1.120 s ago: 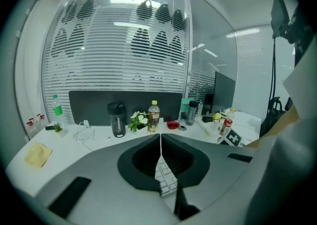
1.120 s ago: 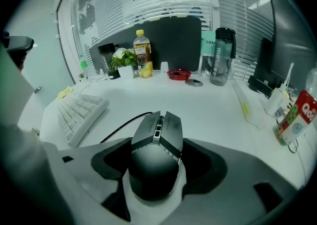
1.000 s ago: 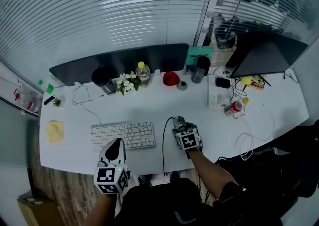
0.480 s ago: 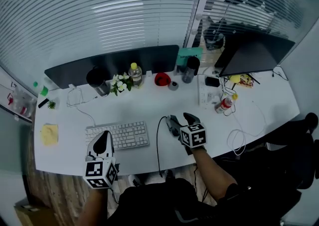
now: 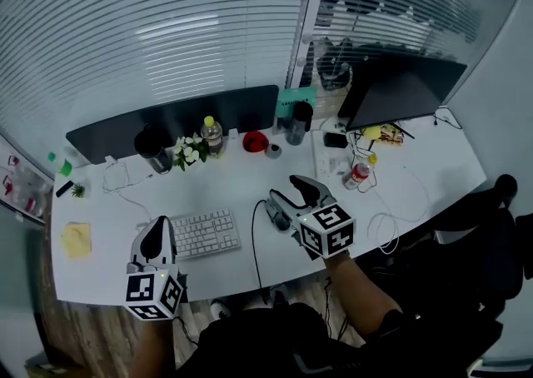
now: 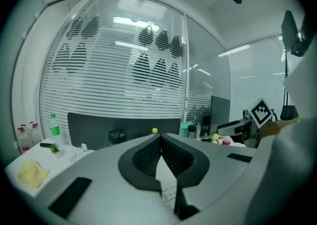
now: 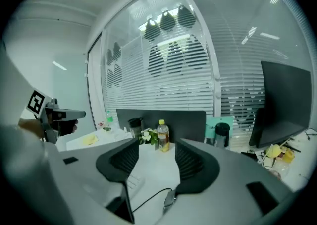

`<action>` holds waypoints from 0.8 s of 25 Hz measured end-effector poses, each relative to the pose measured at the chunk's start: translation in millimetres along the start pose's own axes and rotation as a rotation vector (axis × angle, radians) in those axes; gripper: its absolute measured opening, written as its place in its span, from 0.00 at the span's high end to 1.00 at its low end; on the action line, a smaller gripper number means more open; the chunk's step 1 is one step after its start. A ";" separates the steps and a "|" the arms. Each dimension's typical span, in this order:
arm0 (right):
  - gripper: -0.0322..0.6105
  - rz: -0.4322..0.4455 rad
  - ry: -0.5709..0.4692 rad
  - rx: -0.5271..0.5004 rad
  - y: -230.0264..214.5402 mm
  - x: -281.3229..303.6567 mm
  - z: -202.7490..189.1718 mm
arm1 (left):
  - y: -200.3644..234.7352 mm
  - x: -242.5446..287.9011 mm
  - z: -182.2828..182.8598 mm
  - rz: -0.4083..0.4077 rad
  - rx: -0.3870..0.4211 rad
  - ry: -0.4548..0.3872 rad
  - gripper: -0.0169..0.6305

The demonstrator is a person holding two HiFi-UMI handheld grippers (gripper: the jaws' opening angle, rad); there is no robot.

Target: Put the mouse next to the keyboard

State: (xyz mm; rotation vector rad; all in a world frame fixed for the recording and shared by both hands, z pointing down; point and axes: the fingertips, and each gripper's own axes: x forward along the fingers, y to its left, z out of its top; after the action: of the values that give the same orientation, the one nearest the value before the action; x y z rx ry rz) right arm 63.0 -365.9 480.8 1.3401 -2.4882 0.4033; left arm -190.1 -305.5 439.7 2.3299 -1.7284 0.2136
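White table (image 5: 250,170), bare just beyond the keyboard (image 5: 204,233). The mouse (image 7: 169,200) lies at the keyboard's 3 o'clock, near the front edge, below the right gripper (image 7: 157,143). That gripper's fingers stand apart and empty, and have just been closing. The left gripper (image 6: 160,136) has its fingers pressed together, empty.

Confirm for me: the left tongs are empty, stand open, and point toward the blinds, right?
Not quite. The left tongs are empty and do point toward the blinds, but they are shut, not open. The left gripper view shows their two tips meeting with nothing between them.
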 end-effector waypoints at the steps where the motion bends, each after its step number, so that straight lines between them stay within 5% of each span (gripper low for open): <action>1: 0.60 0.013 -0.014 -0.009 6.4 -4.0 8.1 | -0.1 -2.1 4.1 0.002 -0.009 -0.011 0.93; 5: 0.61 0.065 -0.055 -0.032 29.7 -18.7 36.5 | -2.7 -7.8 16.8 -0.018 -0.057 -0.024 0.93; 9: 0.75 0.085 -0.090 -0.082 47.6 -35.2 56.9 | -7.9 -12.7 26.4 -0.032 -0.064 -0.023 0.93; 16: 0.88 0.067 -0.131 -0.099 59.4 -54.3 67.4 | -21.2 -15.6 38.3 -0.028 0.057 -0.027 0.93; 20: 0.92 0.048 -0.161 -0.081 54.2 -61.8 75.8 | -17.7 -19.0 41.6 0.053 0.097 -0.036 0.93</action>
State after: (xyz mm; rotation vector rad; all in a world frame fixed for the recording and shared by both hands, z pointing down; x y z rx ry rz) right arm 41.2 -318.5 382.0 1.3311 -2.6407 0.2096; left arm -179.6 -294.4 393.1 2.3714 -1.8370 0.2727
